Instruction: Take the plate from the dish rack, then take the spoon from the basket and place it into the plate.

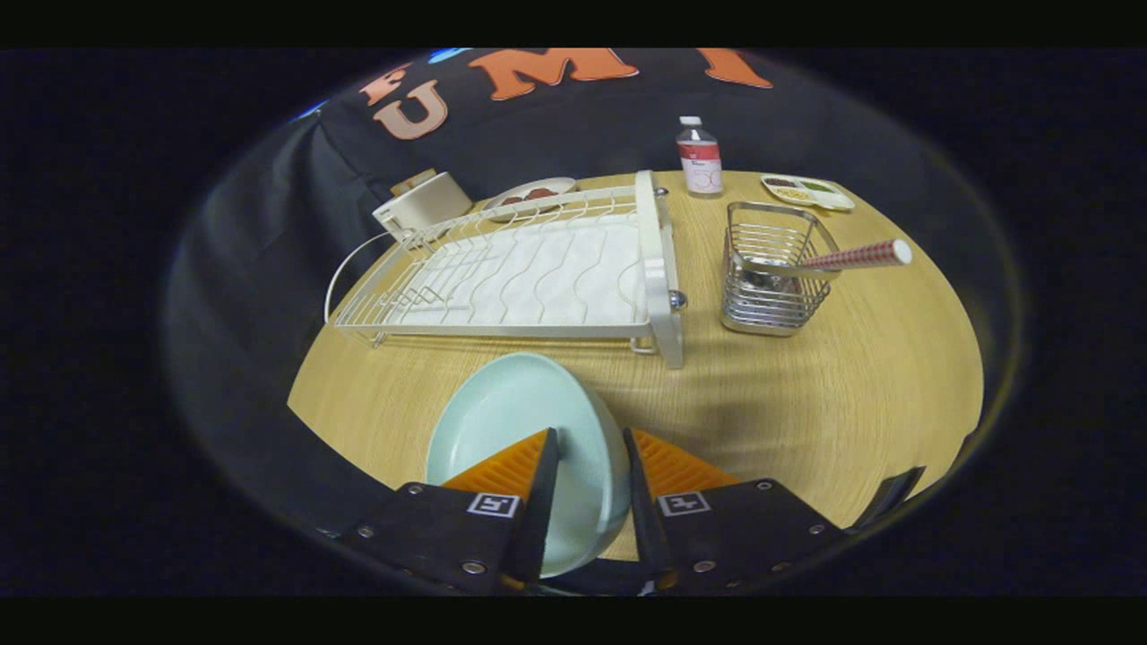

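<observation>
Gripper view puts your claw (590, 466) low over the near edge of the wooden worktop (806, 394), with the pale green plate (511, 412) caught between its 2 fingers. The plate's right rim runs up through the gap, 1 finger lying over the plate's inner face and the other against its outer side, so you have the claw closed on the rim. The plate sits tilted, its hollow facing left, and most of it spreads out ahead and to the left of the fingers.

Beyond the plate you see the white wire dish rack (529, 269) standing on the worktop, its slots bare. Just right of the rack stands the metal wire basket (772, 278), and the spoon (833, 260) leans in it, its red-and-white patterned handle sticking out over the basket's right rim.

Further back, a small bottle (700, 159) with a white cap stands upright near the far edge. To its right lies a small tray (806, 191) with bits of food. Behind the rack sit a white container (426, 206) and a dish (529, 194) holding something dark.
</observation>
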`<state>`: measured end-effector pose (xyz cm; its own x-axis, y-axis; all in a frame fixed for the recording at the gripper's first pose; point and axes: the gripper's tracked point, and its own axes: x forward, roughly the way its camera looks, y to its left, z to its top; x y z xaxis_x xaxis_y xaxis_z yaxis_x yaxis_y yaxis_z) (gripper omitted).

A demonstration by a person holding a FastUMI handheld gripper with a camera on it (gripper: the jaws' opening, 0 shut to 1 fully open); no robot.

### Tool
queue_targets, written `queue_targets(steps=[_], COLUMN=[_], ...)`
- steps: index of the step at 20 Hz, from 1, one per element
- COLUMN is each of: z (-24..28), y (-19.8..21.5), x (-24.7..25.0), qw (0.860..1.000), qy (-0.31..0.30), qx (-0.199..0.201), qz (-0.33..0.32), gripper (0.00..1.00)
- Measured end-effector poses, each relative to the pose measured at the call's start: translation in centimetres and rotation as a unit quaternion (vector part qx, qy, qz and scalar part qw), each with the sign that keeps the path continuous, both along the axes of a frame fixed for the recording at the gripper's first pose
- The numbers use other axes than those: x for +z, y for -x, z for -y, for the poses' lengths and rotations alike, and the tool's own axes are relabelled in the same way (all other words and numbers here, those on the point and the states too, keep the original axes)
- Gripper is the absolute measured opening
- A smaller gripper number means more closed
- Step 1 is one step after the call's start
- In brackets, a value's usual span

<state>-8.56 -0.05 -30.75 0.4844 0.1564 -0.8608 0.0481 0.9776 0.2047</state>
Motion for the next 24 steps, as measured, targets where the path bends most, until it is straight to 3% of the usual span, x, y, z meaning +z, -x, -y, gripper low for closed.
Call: queue_targets(steps=[3, 5, 8, 16, 22, 24], z=[1.8, 1.3, 3.2, 11.4, 13.8, 13.8], y=[-0.5, -0.4, -1.4, -4.4, -7.5, -8.2], x=[-0.8, -0.1, 1.8, 7.2, 8.0, 7.9], qw=[0.999, 0.999, 0.994, 0.949, 0.923, 0.92], qy=[0.049, 0.042, 0.067, 0.159, 0.193, 0.186], qx=[-0.003, 0.003, -0.011, -0.108, -0.118, -0.128], qz=[0.014, 0.027, 0.081, 0.248, 0.313, 0.32], gripper=[0.4, 0.38, 0.44, 0.7, 0.73, 0.65])
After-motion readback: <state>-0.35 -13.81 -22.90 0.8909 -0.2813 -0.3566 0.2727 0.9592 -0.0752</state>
